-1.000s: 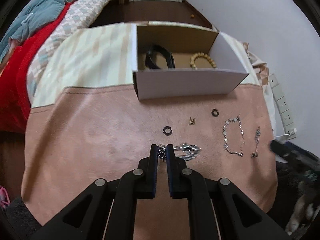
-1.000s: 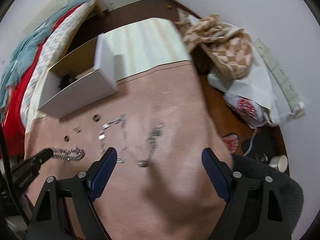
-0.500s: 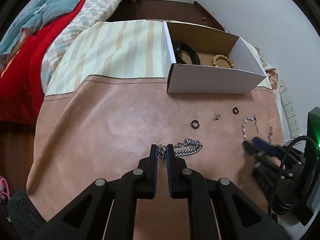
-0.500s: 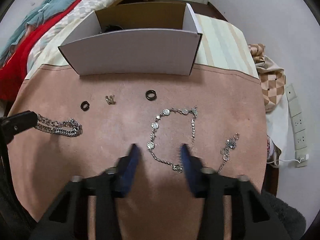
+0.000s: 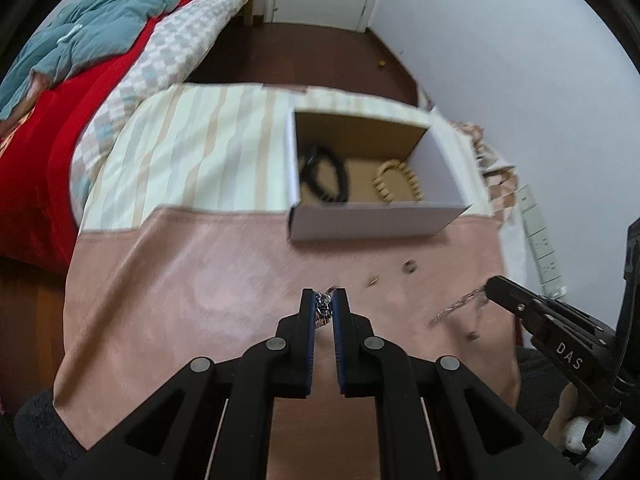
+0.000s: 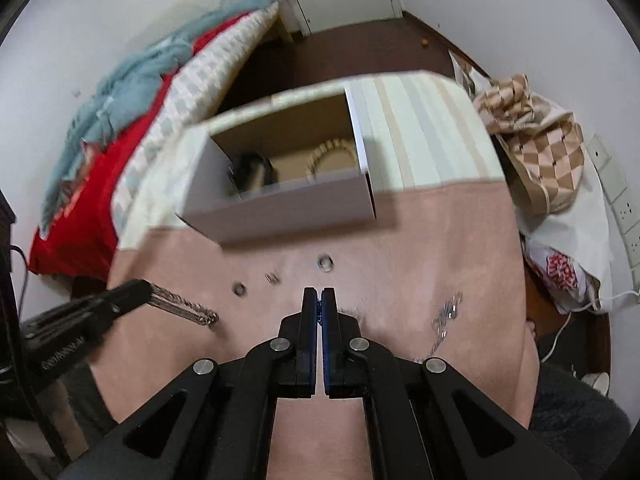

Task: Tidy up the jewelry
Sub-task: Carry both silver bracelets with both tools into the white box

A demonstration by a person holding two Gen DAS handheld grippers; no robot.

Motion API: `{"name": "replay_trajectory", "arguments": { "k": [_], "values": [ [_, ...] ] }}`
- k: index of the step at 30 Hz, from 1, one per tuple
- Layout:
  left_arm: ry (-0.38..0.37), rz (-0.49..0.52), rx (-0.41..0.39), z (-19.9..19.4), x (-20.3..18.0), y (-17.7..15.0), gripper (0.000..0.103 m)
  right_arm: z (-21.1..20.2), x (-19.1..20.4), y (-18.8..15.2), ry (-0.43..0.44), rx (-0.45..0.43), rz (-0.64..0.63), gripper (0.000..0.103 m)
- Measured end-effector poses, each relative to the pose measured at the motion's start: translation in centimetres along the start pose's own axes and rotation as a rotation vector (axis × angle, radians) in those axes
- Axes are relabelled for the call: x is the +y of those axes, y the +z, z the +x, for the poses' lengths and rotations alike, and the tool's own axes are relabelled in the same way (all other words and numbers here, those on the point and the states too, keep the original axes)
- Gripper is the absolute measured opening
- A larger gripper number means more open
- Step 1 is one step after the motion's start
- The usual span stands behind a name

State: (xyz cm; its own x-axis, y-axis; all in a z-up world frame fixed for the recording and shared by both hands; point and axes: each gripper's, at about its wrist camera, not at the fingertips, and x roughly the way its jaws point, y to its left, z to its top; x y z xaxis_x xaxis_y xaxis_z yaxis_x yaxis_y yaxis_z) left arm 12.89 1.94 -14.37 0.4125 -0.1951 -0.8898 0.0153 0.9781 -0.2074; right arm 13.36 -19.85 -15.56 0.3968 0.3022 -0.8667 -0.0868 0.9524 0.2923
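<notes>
My left gripper (image 5: 324,300) is shut on a thick silver chain bracelet (image 5: 323,308); in the right wrist view the bracelet (image 6: 182,307) hangs from its tip above the pink mat. My right gripper (image 6: 319,298) is shut on a thin silver disc chain, of which only a sliver shows between the fingers; in the left wrist view that chain (image 5: 460,306) dangles from its tip. The open white box (image 5: 372,222) holds a black bangle (image 5: 324,174) and a beaded bracelet (image 5: 396,180). Two dark rings (image 6: 325,262) (image 6: 239,289), a small gold piece (image 6: 273,277) and a short silver chain (image 6: 446,316) lie on the mat.
The pink mat (image 5: 200,280) covers a striped tablecloth (image 5: 192,152). A bed with red and teal bedding (image 5: 60,80) stands at the left. A checked cloth bag (image 6: 536,152) and a power strip (image 6: 620,208) lie to the right, by the white wall.
My right gripper has closed on the disc chain and lifted it off the mat. My left gripper has raised the thick bracelet. Both views have tilted up and blurred.
</notes>
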Motion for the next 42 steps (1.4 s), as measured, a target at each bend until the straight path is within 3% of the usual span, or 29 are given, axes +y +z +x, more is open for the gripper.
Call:
{"name": "replay_trajectory", "arguments": {
  "k": [8, 13, 21, 26, 31, 32, 33, 34, 35, 36, 38, 40, 41, 42],
  "values": [
    [-0.084, 0.057, -0.081, -3.4, -2.2, 6.3, 0.006, -4.5, 1.6, 6.5, 0.073, -0.114, -0.034, 0.002],
    [-0.078, 0.095, -0.099, -2.4, -2.8, 10.6, 0.006, -3.4, 2.1, 11.1, 0.090, -0.117, -0.054, 0.002],
    [-0.065, 0.100, -0.005, 3.7, -2.5, 15.0, 0.006, 3.3, 1.1, 15.8, 0.095, -0.005, -0.037, 0.002],
    [-0.071, 0.077, 0.069, 8.0, -2.0, 16.7, 0.006, 6.7, 0.1, 16.8, 0.071, 0.049, -0.036, 0.002],
    [-0.058, 0.048, 0.110, 9.5, -2.0, 17.8, 0.008, 8.3, -0.5, 17.4, 0.085, 0.094, -0.040, 0.002],
    [-0.059, 0.047, 0.105, 9.4, -2.1, 17.9, 0.010, 8.5, -0.6, 17.4, 0.091, 0.111, -0.038, 0.002],
    [-0.047, 0.054, 0.101, 9.3, -2.1, 18.0, 0.021, 8.7, -0.6, 17.4, 0.095, 0.127, -0.040, 0.003],
    [-0.023, 0.065, 0.094, 9.1, -2.3, 17.9, 0.040, 9.0, -0.7, 17.4, 0.093, 0.149, -0.038, 0.003],
    [-0.016, 0.069, 0.081, 8.9, -2.3, 17.9, 0.052, 9.1, -0.7, 17.2, 0.082, 0.160, -0.038, 0.003],
    [-0.007, 0.072, 0.074, 8.8, -2.3, 18.0, 0.072, 9.2, -0.7, 17.1, 0.072, 0.171, -0.044, 0.003],
    [0.026, 0.078, 0.044, 8.0, -2.1, 17.8, 0.078, 9.1, -0.7, 16.8, 0.050, 0.176, -0.047, 0.014],
    [0.062, 0.076, 0.034, 7.6, -1.5, 17.5, 0.081, 8.8, -0.7, 16.4, 0.048, 0.177, -0.046, 0.044],
    [0.079, 0.072, 0.033, 7.4, -1.2, 17.4, 0.084, 8.6, -0.8, 16.2, 0.044, 0.172, -0.046, 0.048],
    [0.104, 0.070, 0.024, 7.1, -0.9, 17.1, 0.095, 8.3, -0.7, 16.0, 0.029, 0.165, -0.054, 0.052]
  ]
}}
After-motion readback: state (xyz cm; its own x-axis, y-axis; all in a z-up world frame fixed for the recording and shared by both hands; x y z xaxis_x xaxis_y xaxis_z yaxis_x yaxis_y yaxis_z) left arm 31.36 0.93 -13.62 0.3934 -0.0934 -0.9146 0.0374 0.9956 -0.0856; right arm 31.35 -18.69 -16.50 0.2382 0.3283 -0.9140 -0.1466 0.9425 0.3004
